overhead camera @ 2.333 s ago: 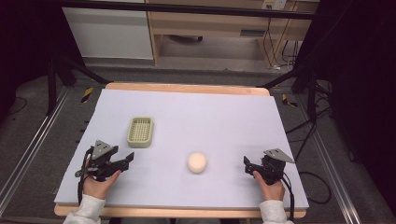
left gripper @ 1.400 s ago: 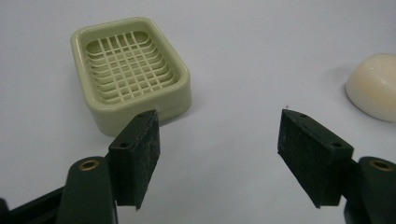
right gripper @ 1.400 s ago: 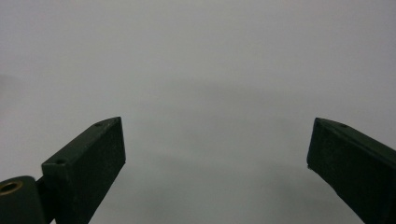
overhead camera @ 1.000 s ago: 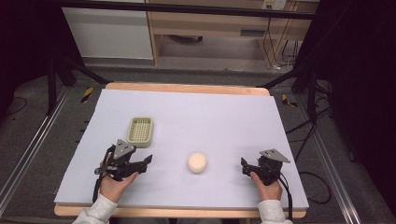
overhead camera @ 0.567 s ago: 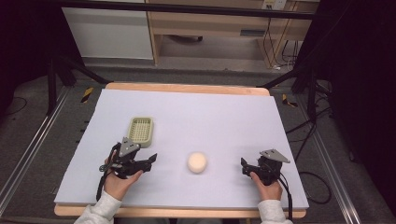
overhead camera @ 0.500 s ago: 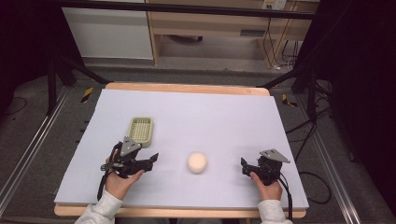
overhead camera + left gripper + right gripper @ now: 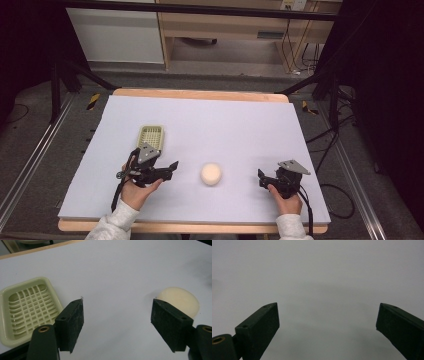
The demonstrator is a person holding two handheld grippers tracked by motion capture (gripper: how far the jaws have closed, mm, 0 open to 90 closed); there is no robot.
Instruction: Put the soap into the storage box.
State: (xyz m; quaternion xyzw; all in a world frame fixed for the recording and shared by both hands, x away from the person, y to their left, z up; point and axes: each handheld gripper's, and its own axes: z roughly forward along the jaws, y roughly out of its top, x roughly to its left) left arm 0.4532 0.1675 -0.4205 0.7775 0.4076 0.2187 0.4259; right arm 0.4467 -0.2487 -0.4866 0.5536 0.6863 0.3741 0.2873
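The worktop (image 7: 250, 120), covered in a pale sheet, is carrying everything. The cream slatted tray (image 7: 151, 136) is lying toward the left, just beyond the left gripper (image 7: 170, 166). That gripper is hovering between tray and the round cream soap bar (image 7: 211, 173), pointing toward the bar; its fingers (image 7: 71, 322) have just been opening and are standing spread with nothing between them. The bar is resting near the worktop's front middle. The right gripper (image 7: 261, 177) is sitting well to the bar's right, fingers (image 7: 259, 327) spread wide, empty.
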